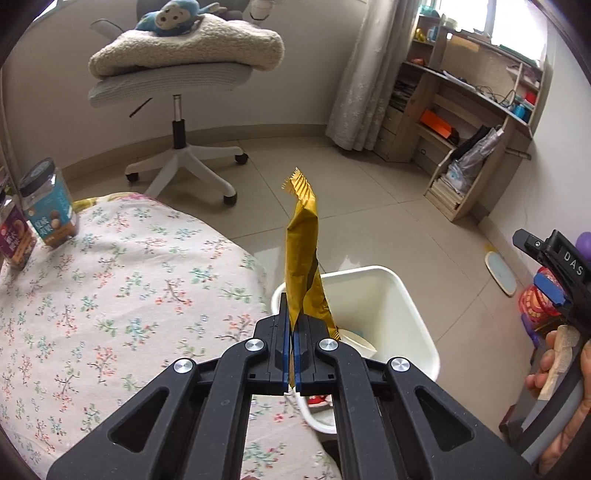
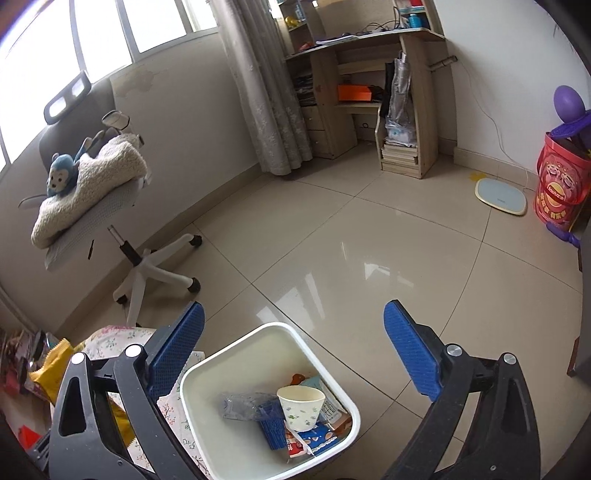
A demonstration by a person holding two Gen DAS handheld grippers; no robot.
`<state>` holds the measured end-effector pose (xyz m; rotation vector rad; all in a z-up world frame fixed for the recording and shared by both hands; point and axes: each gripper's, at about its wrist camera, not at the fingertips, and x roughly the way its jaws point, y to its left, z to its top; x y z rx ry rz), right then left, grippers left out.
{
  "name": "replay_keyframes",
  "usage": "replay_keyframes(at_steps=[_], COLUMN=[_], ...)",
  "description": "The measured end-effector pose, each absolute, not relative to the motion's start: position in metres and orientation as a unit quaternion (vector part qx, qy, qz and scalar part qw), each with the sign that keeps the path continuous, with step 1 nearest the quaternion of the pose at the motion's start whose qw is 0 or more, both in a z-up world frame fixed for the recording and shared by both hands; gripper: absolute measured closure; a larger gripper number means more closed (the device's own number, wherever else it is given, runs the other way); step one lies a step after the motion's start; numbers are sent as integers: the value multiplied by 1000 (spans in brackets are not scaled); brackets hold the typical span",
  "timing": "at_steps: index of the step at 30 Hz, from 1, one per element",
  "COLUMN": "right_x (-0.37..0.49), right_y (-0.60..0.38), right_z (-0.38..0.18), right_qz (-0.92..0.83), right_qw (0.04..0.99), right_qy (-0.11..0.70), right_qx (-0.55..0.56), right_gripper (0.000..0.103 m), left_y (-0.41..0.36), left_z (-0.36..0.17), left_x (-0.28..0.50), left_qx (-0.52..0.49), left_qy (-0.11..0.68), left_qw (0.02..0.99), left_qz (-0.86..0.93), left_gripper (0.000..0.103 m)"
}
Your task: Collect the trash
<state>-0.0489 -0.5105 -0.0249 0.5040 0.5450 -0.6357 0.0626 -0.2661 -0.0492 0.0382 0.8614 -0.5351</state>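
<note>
Gold wrapper (image 1: 303, 258) was clamped upright by the left tool (image 1: 292, 325) above the white bin (image 2: 236, 354) (already part-filled); the right tool (image 2: 293, 347) was spread wide, empty.

Bright, even daylight in both views, coming from windows (image 2: 103, 33) at the upper left of the right wrist view and from a blown-out window (image 1: 513, 22) at the upper right of the left wrist view. White glare patches on the glossy floor tiles (image 2: 354, 266), with window reflections. Soft, faint shadows only, under the office chair (image 1: 184, 162) and along the wall foot. Strong fisheye bending: curved walls and skirting, dark vignette in the corners. Mostly sharp; slight softness and smear toward the rims, colour fringing at the upper left edge of the right wrist view.
</note>
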Motion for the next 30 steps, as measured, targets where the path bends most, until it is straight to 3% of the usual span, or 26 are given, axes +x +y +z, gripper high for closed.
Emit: replay_keyframes(at_steps=[10, 11, 12, 14, 15, 19, 30], right_x=[-89, -91, -94, -101, -103, -107, -84], right_y=[-545, -547, -548, -551, -553, -555, -509], right_z=[-18, -18, -17, -15, -15, -13, 8], right_qz=[-342, -348, -354, -361, -363, -362, -310], right_qw=[871, 870, 869, 868, 867, 865, 896], right_qy=[216, 213, 210, 202, 199, 187, 178], right_qx=[278, 276, 274, 275, 278, 292, 263], right_gripper=[8, 8, 8, 7, 7, 7, 7], left_y=[-348, -353, -356, -358, -359, -358, -303], left_z=[-62, -64, -65, -63, -62, -59, -26], left_x=[58, 58, 58, 54, 52, 53, 50], left_qx=[28, 27, 24, 25, 30, 31, 29], left_qy=[446, 454, 459, 451, 447, 454, 403], left_qw=[840, 834, 831, 836, 839, 835, 878], left_qz=[-306, -311, -313, -310, -310, -309, -255], left_gripper=[95, 81, 57, 38, 34, 25, 16])
